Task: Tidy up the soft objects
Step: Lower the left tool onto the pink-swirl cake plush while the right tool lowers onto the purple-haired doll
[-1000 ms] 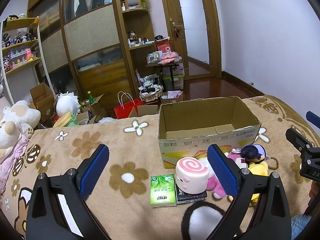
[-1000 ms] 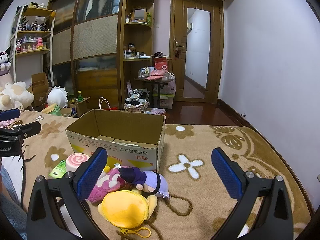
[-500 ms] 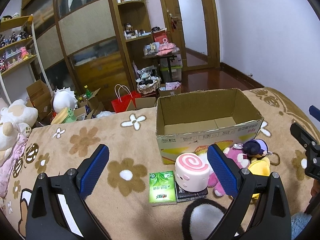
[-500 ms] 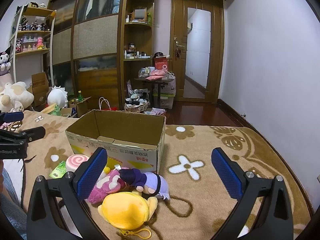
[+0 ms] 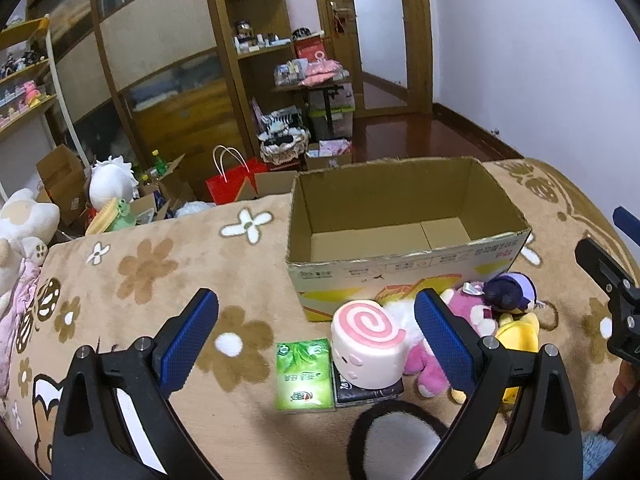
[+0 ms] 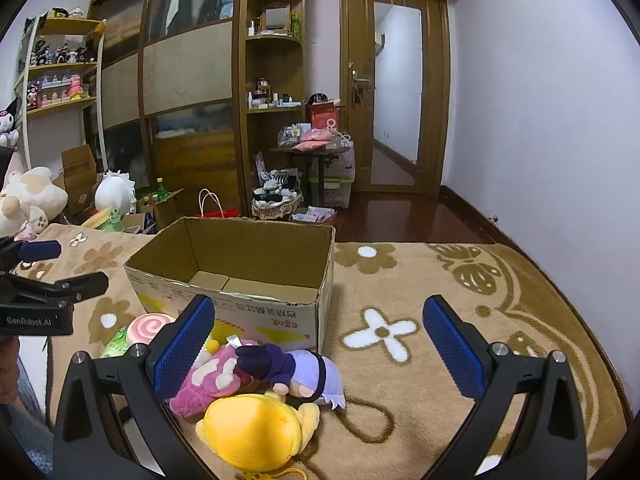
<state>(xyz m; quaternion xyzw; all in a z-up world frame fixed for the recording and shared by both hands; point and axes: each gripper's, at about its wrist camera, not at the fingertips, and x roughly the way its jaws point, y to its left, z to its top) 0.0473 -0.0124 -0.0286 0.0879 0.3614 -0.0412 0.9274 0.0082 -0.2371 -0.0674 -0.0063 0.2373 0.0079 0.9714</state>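
A: Start with what is closest; how do the claws stand?

B: The left gripper (image 5: pixel 316 330) has its blue pads spread wide with nothing between them; the right gripper (image 6: pixel 316 344) is likewise wide apart and empty; both hover over the flowered blanket (image 5: pixel 168 280), which suits a reach not yet committed.

A: And just beyond the left one?

B: A pink swirl cushion (image 5: pixel 368 344) sits on a dark flat packet (image 5: pixel 370 391), with a green tissue pack (image 5: pixel 305 376) touching that packet's left side; the cushion lies toward the right pad, so I judge it the likeliest first pick.

A: The right claw's side?

B: A yellow plush (image 6: pixel 252 432) lies nearest; behind it a pink plush (image 6: pixel 208 380) and a purple-haired doll (image 6: pixel 296 364) lie heaped together; they sit by the left pad, not centred, so the claw would need to shift left before closing.

A: Where should it all go?

B: Into the cardboard box (image 5: pixel 404 268), I'd say; it stands open-topped just behind the heap, flaps down inside, and looks empty, though its near corners are hidden by the front wall; the toys press against its printed face, so the lift is short.

A: Farther off?

B: Wooden cabinets, shelves and a door; no part of the job.
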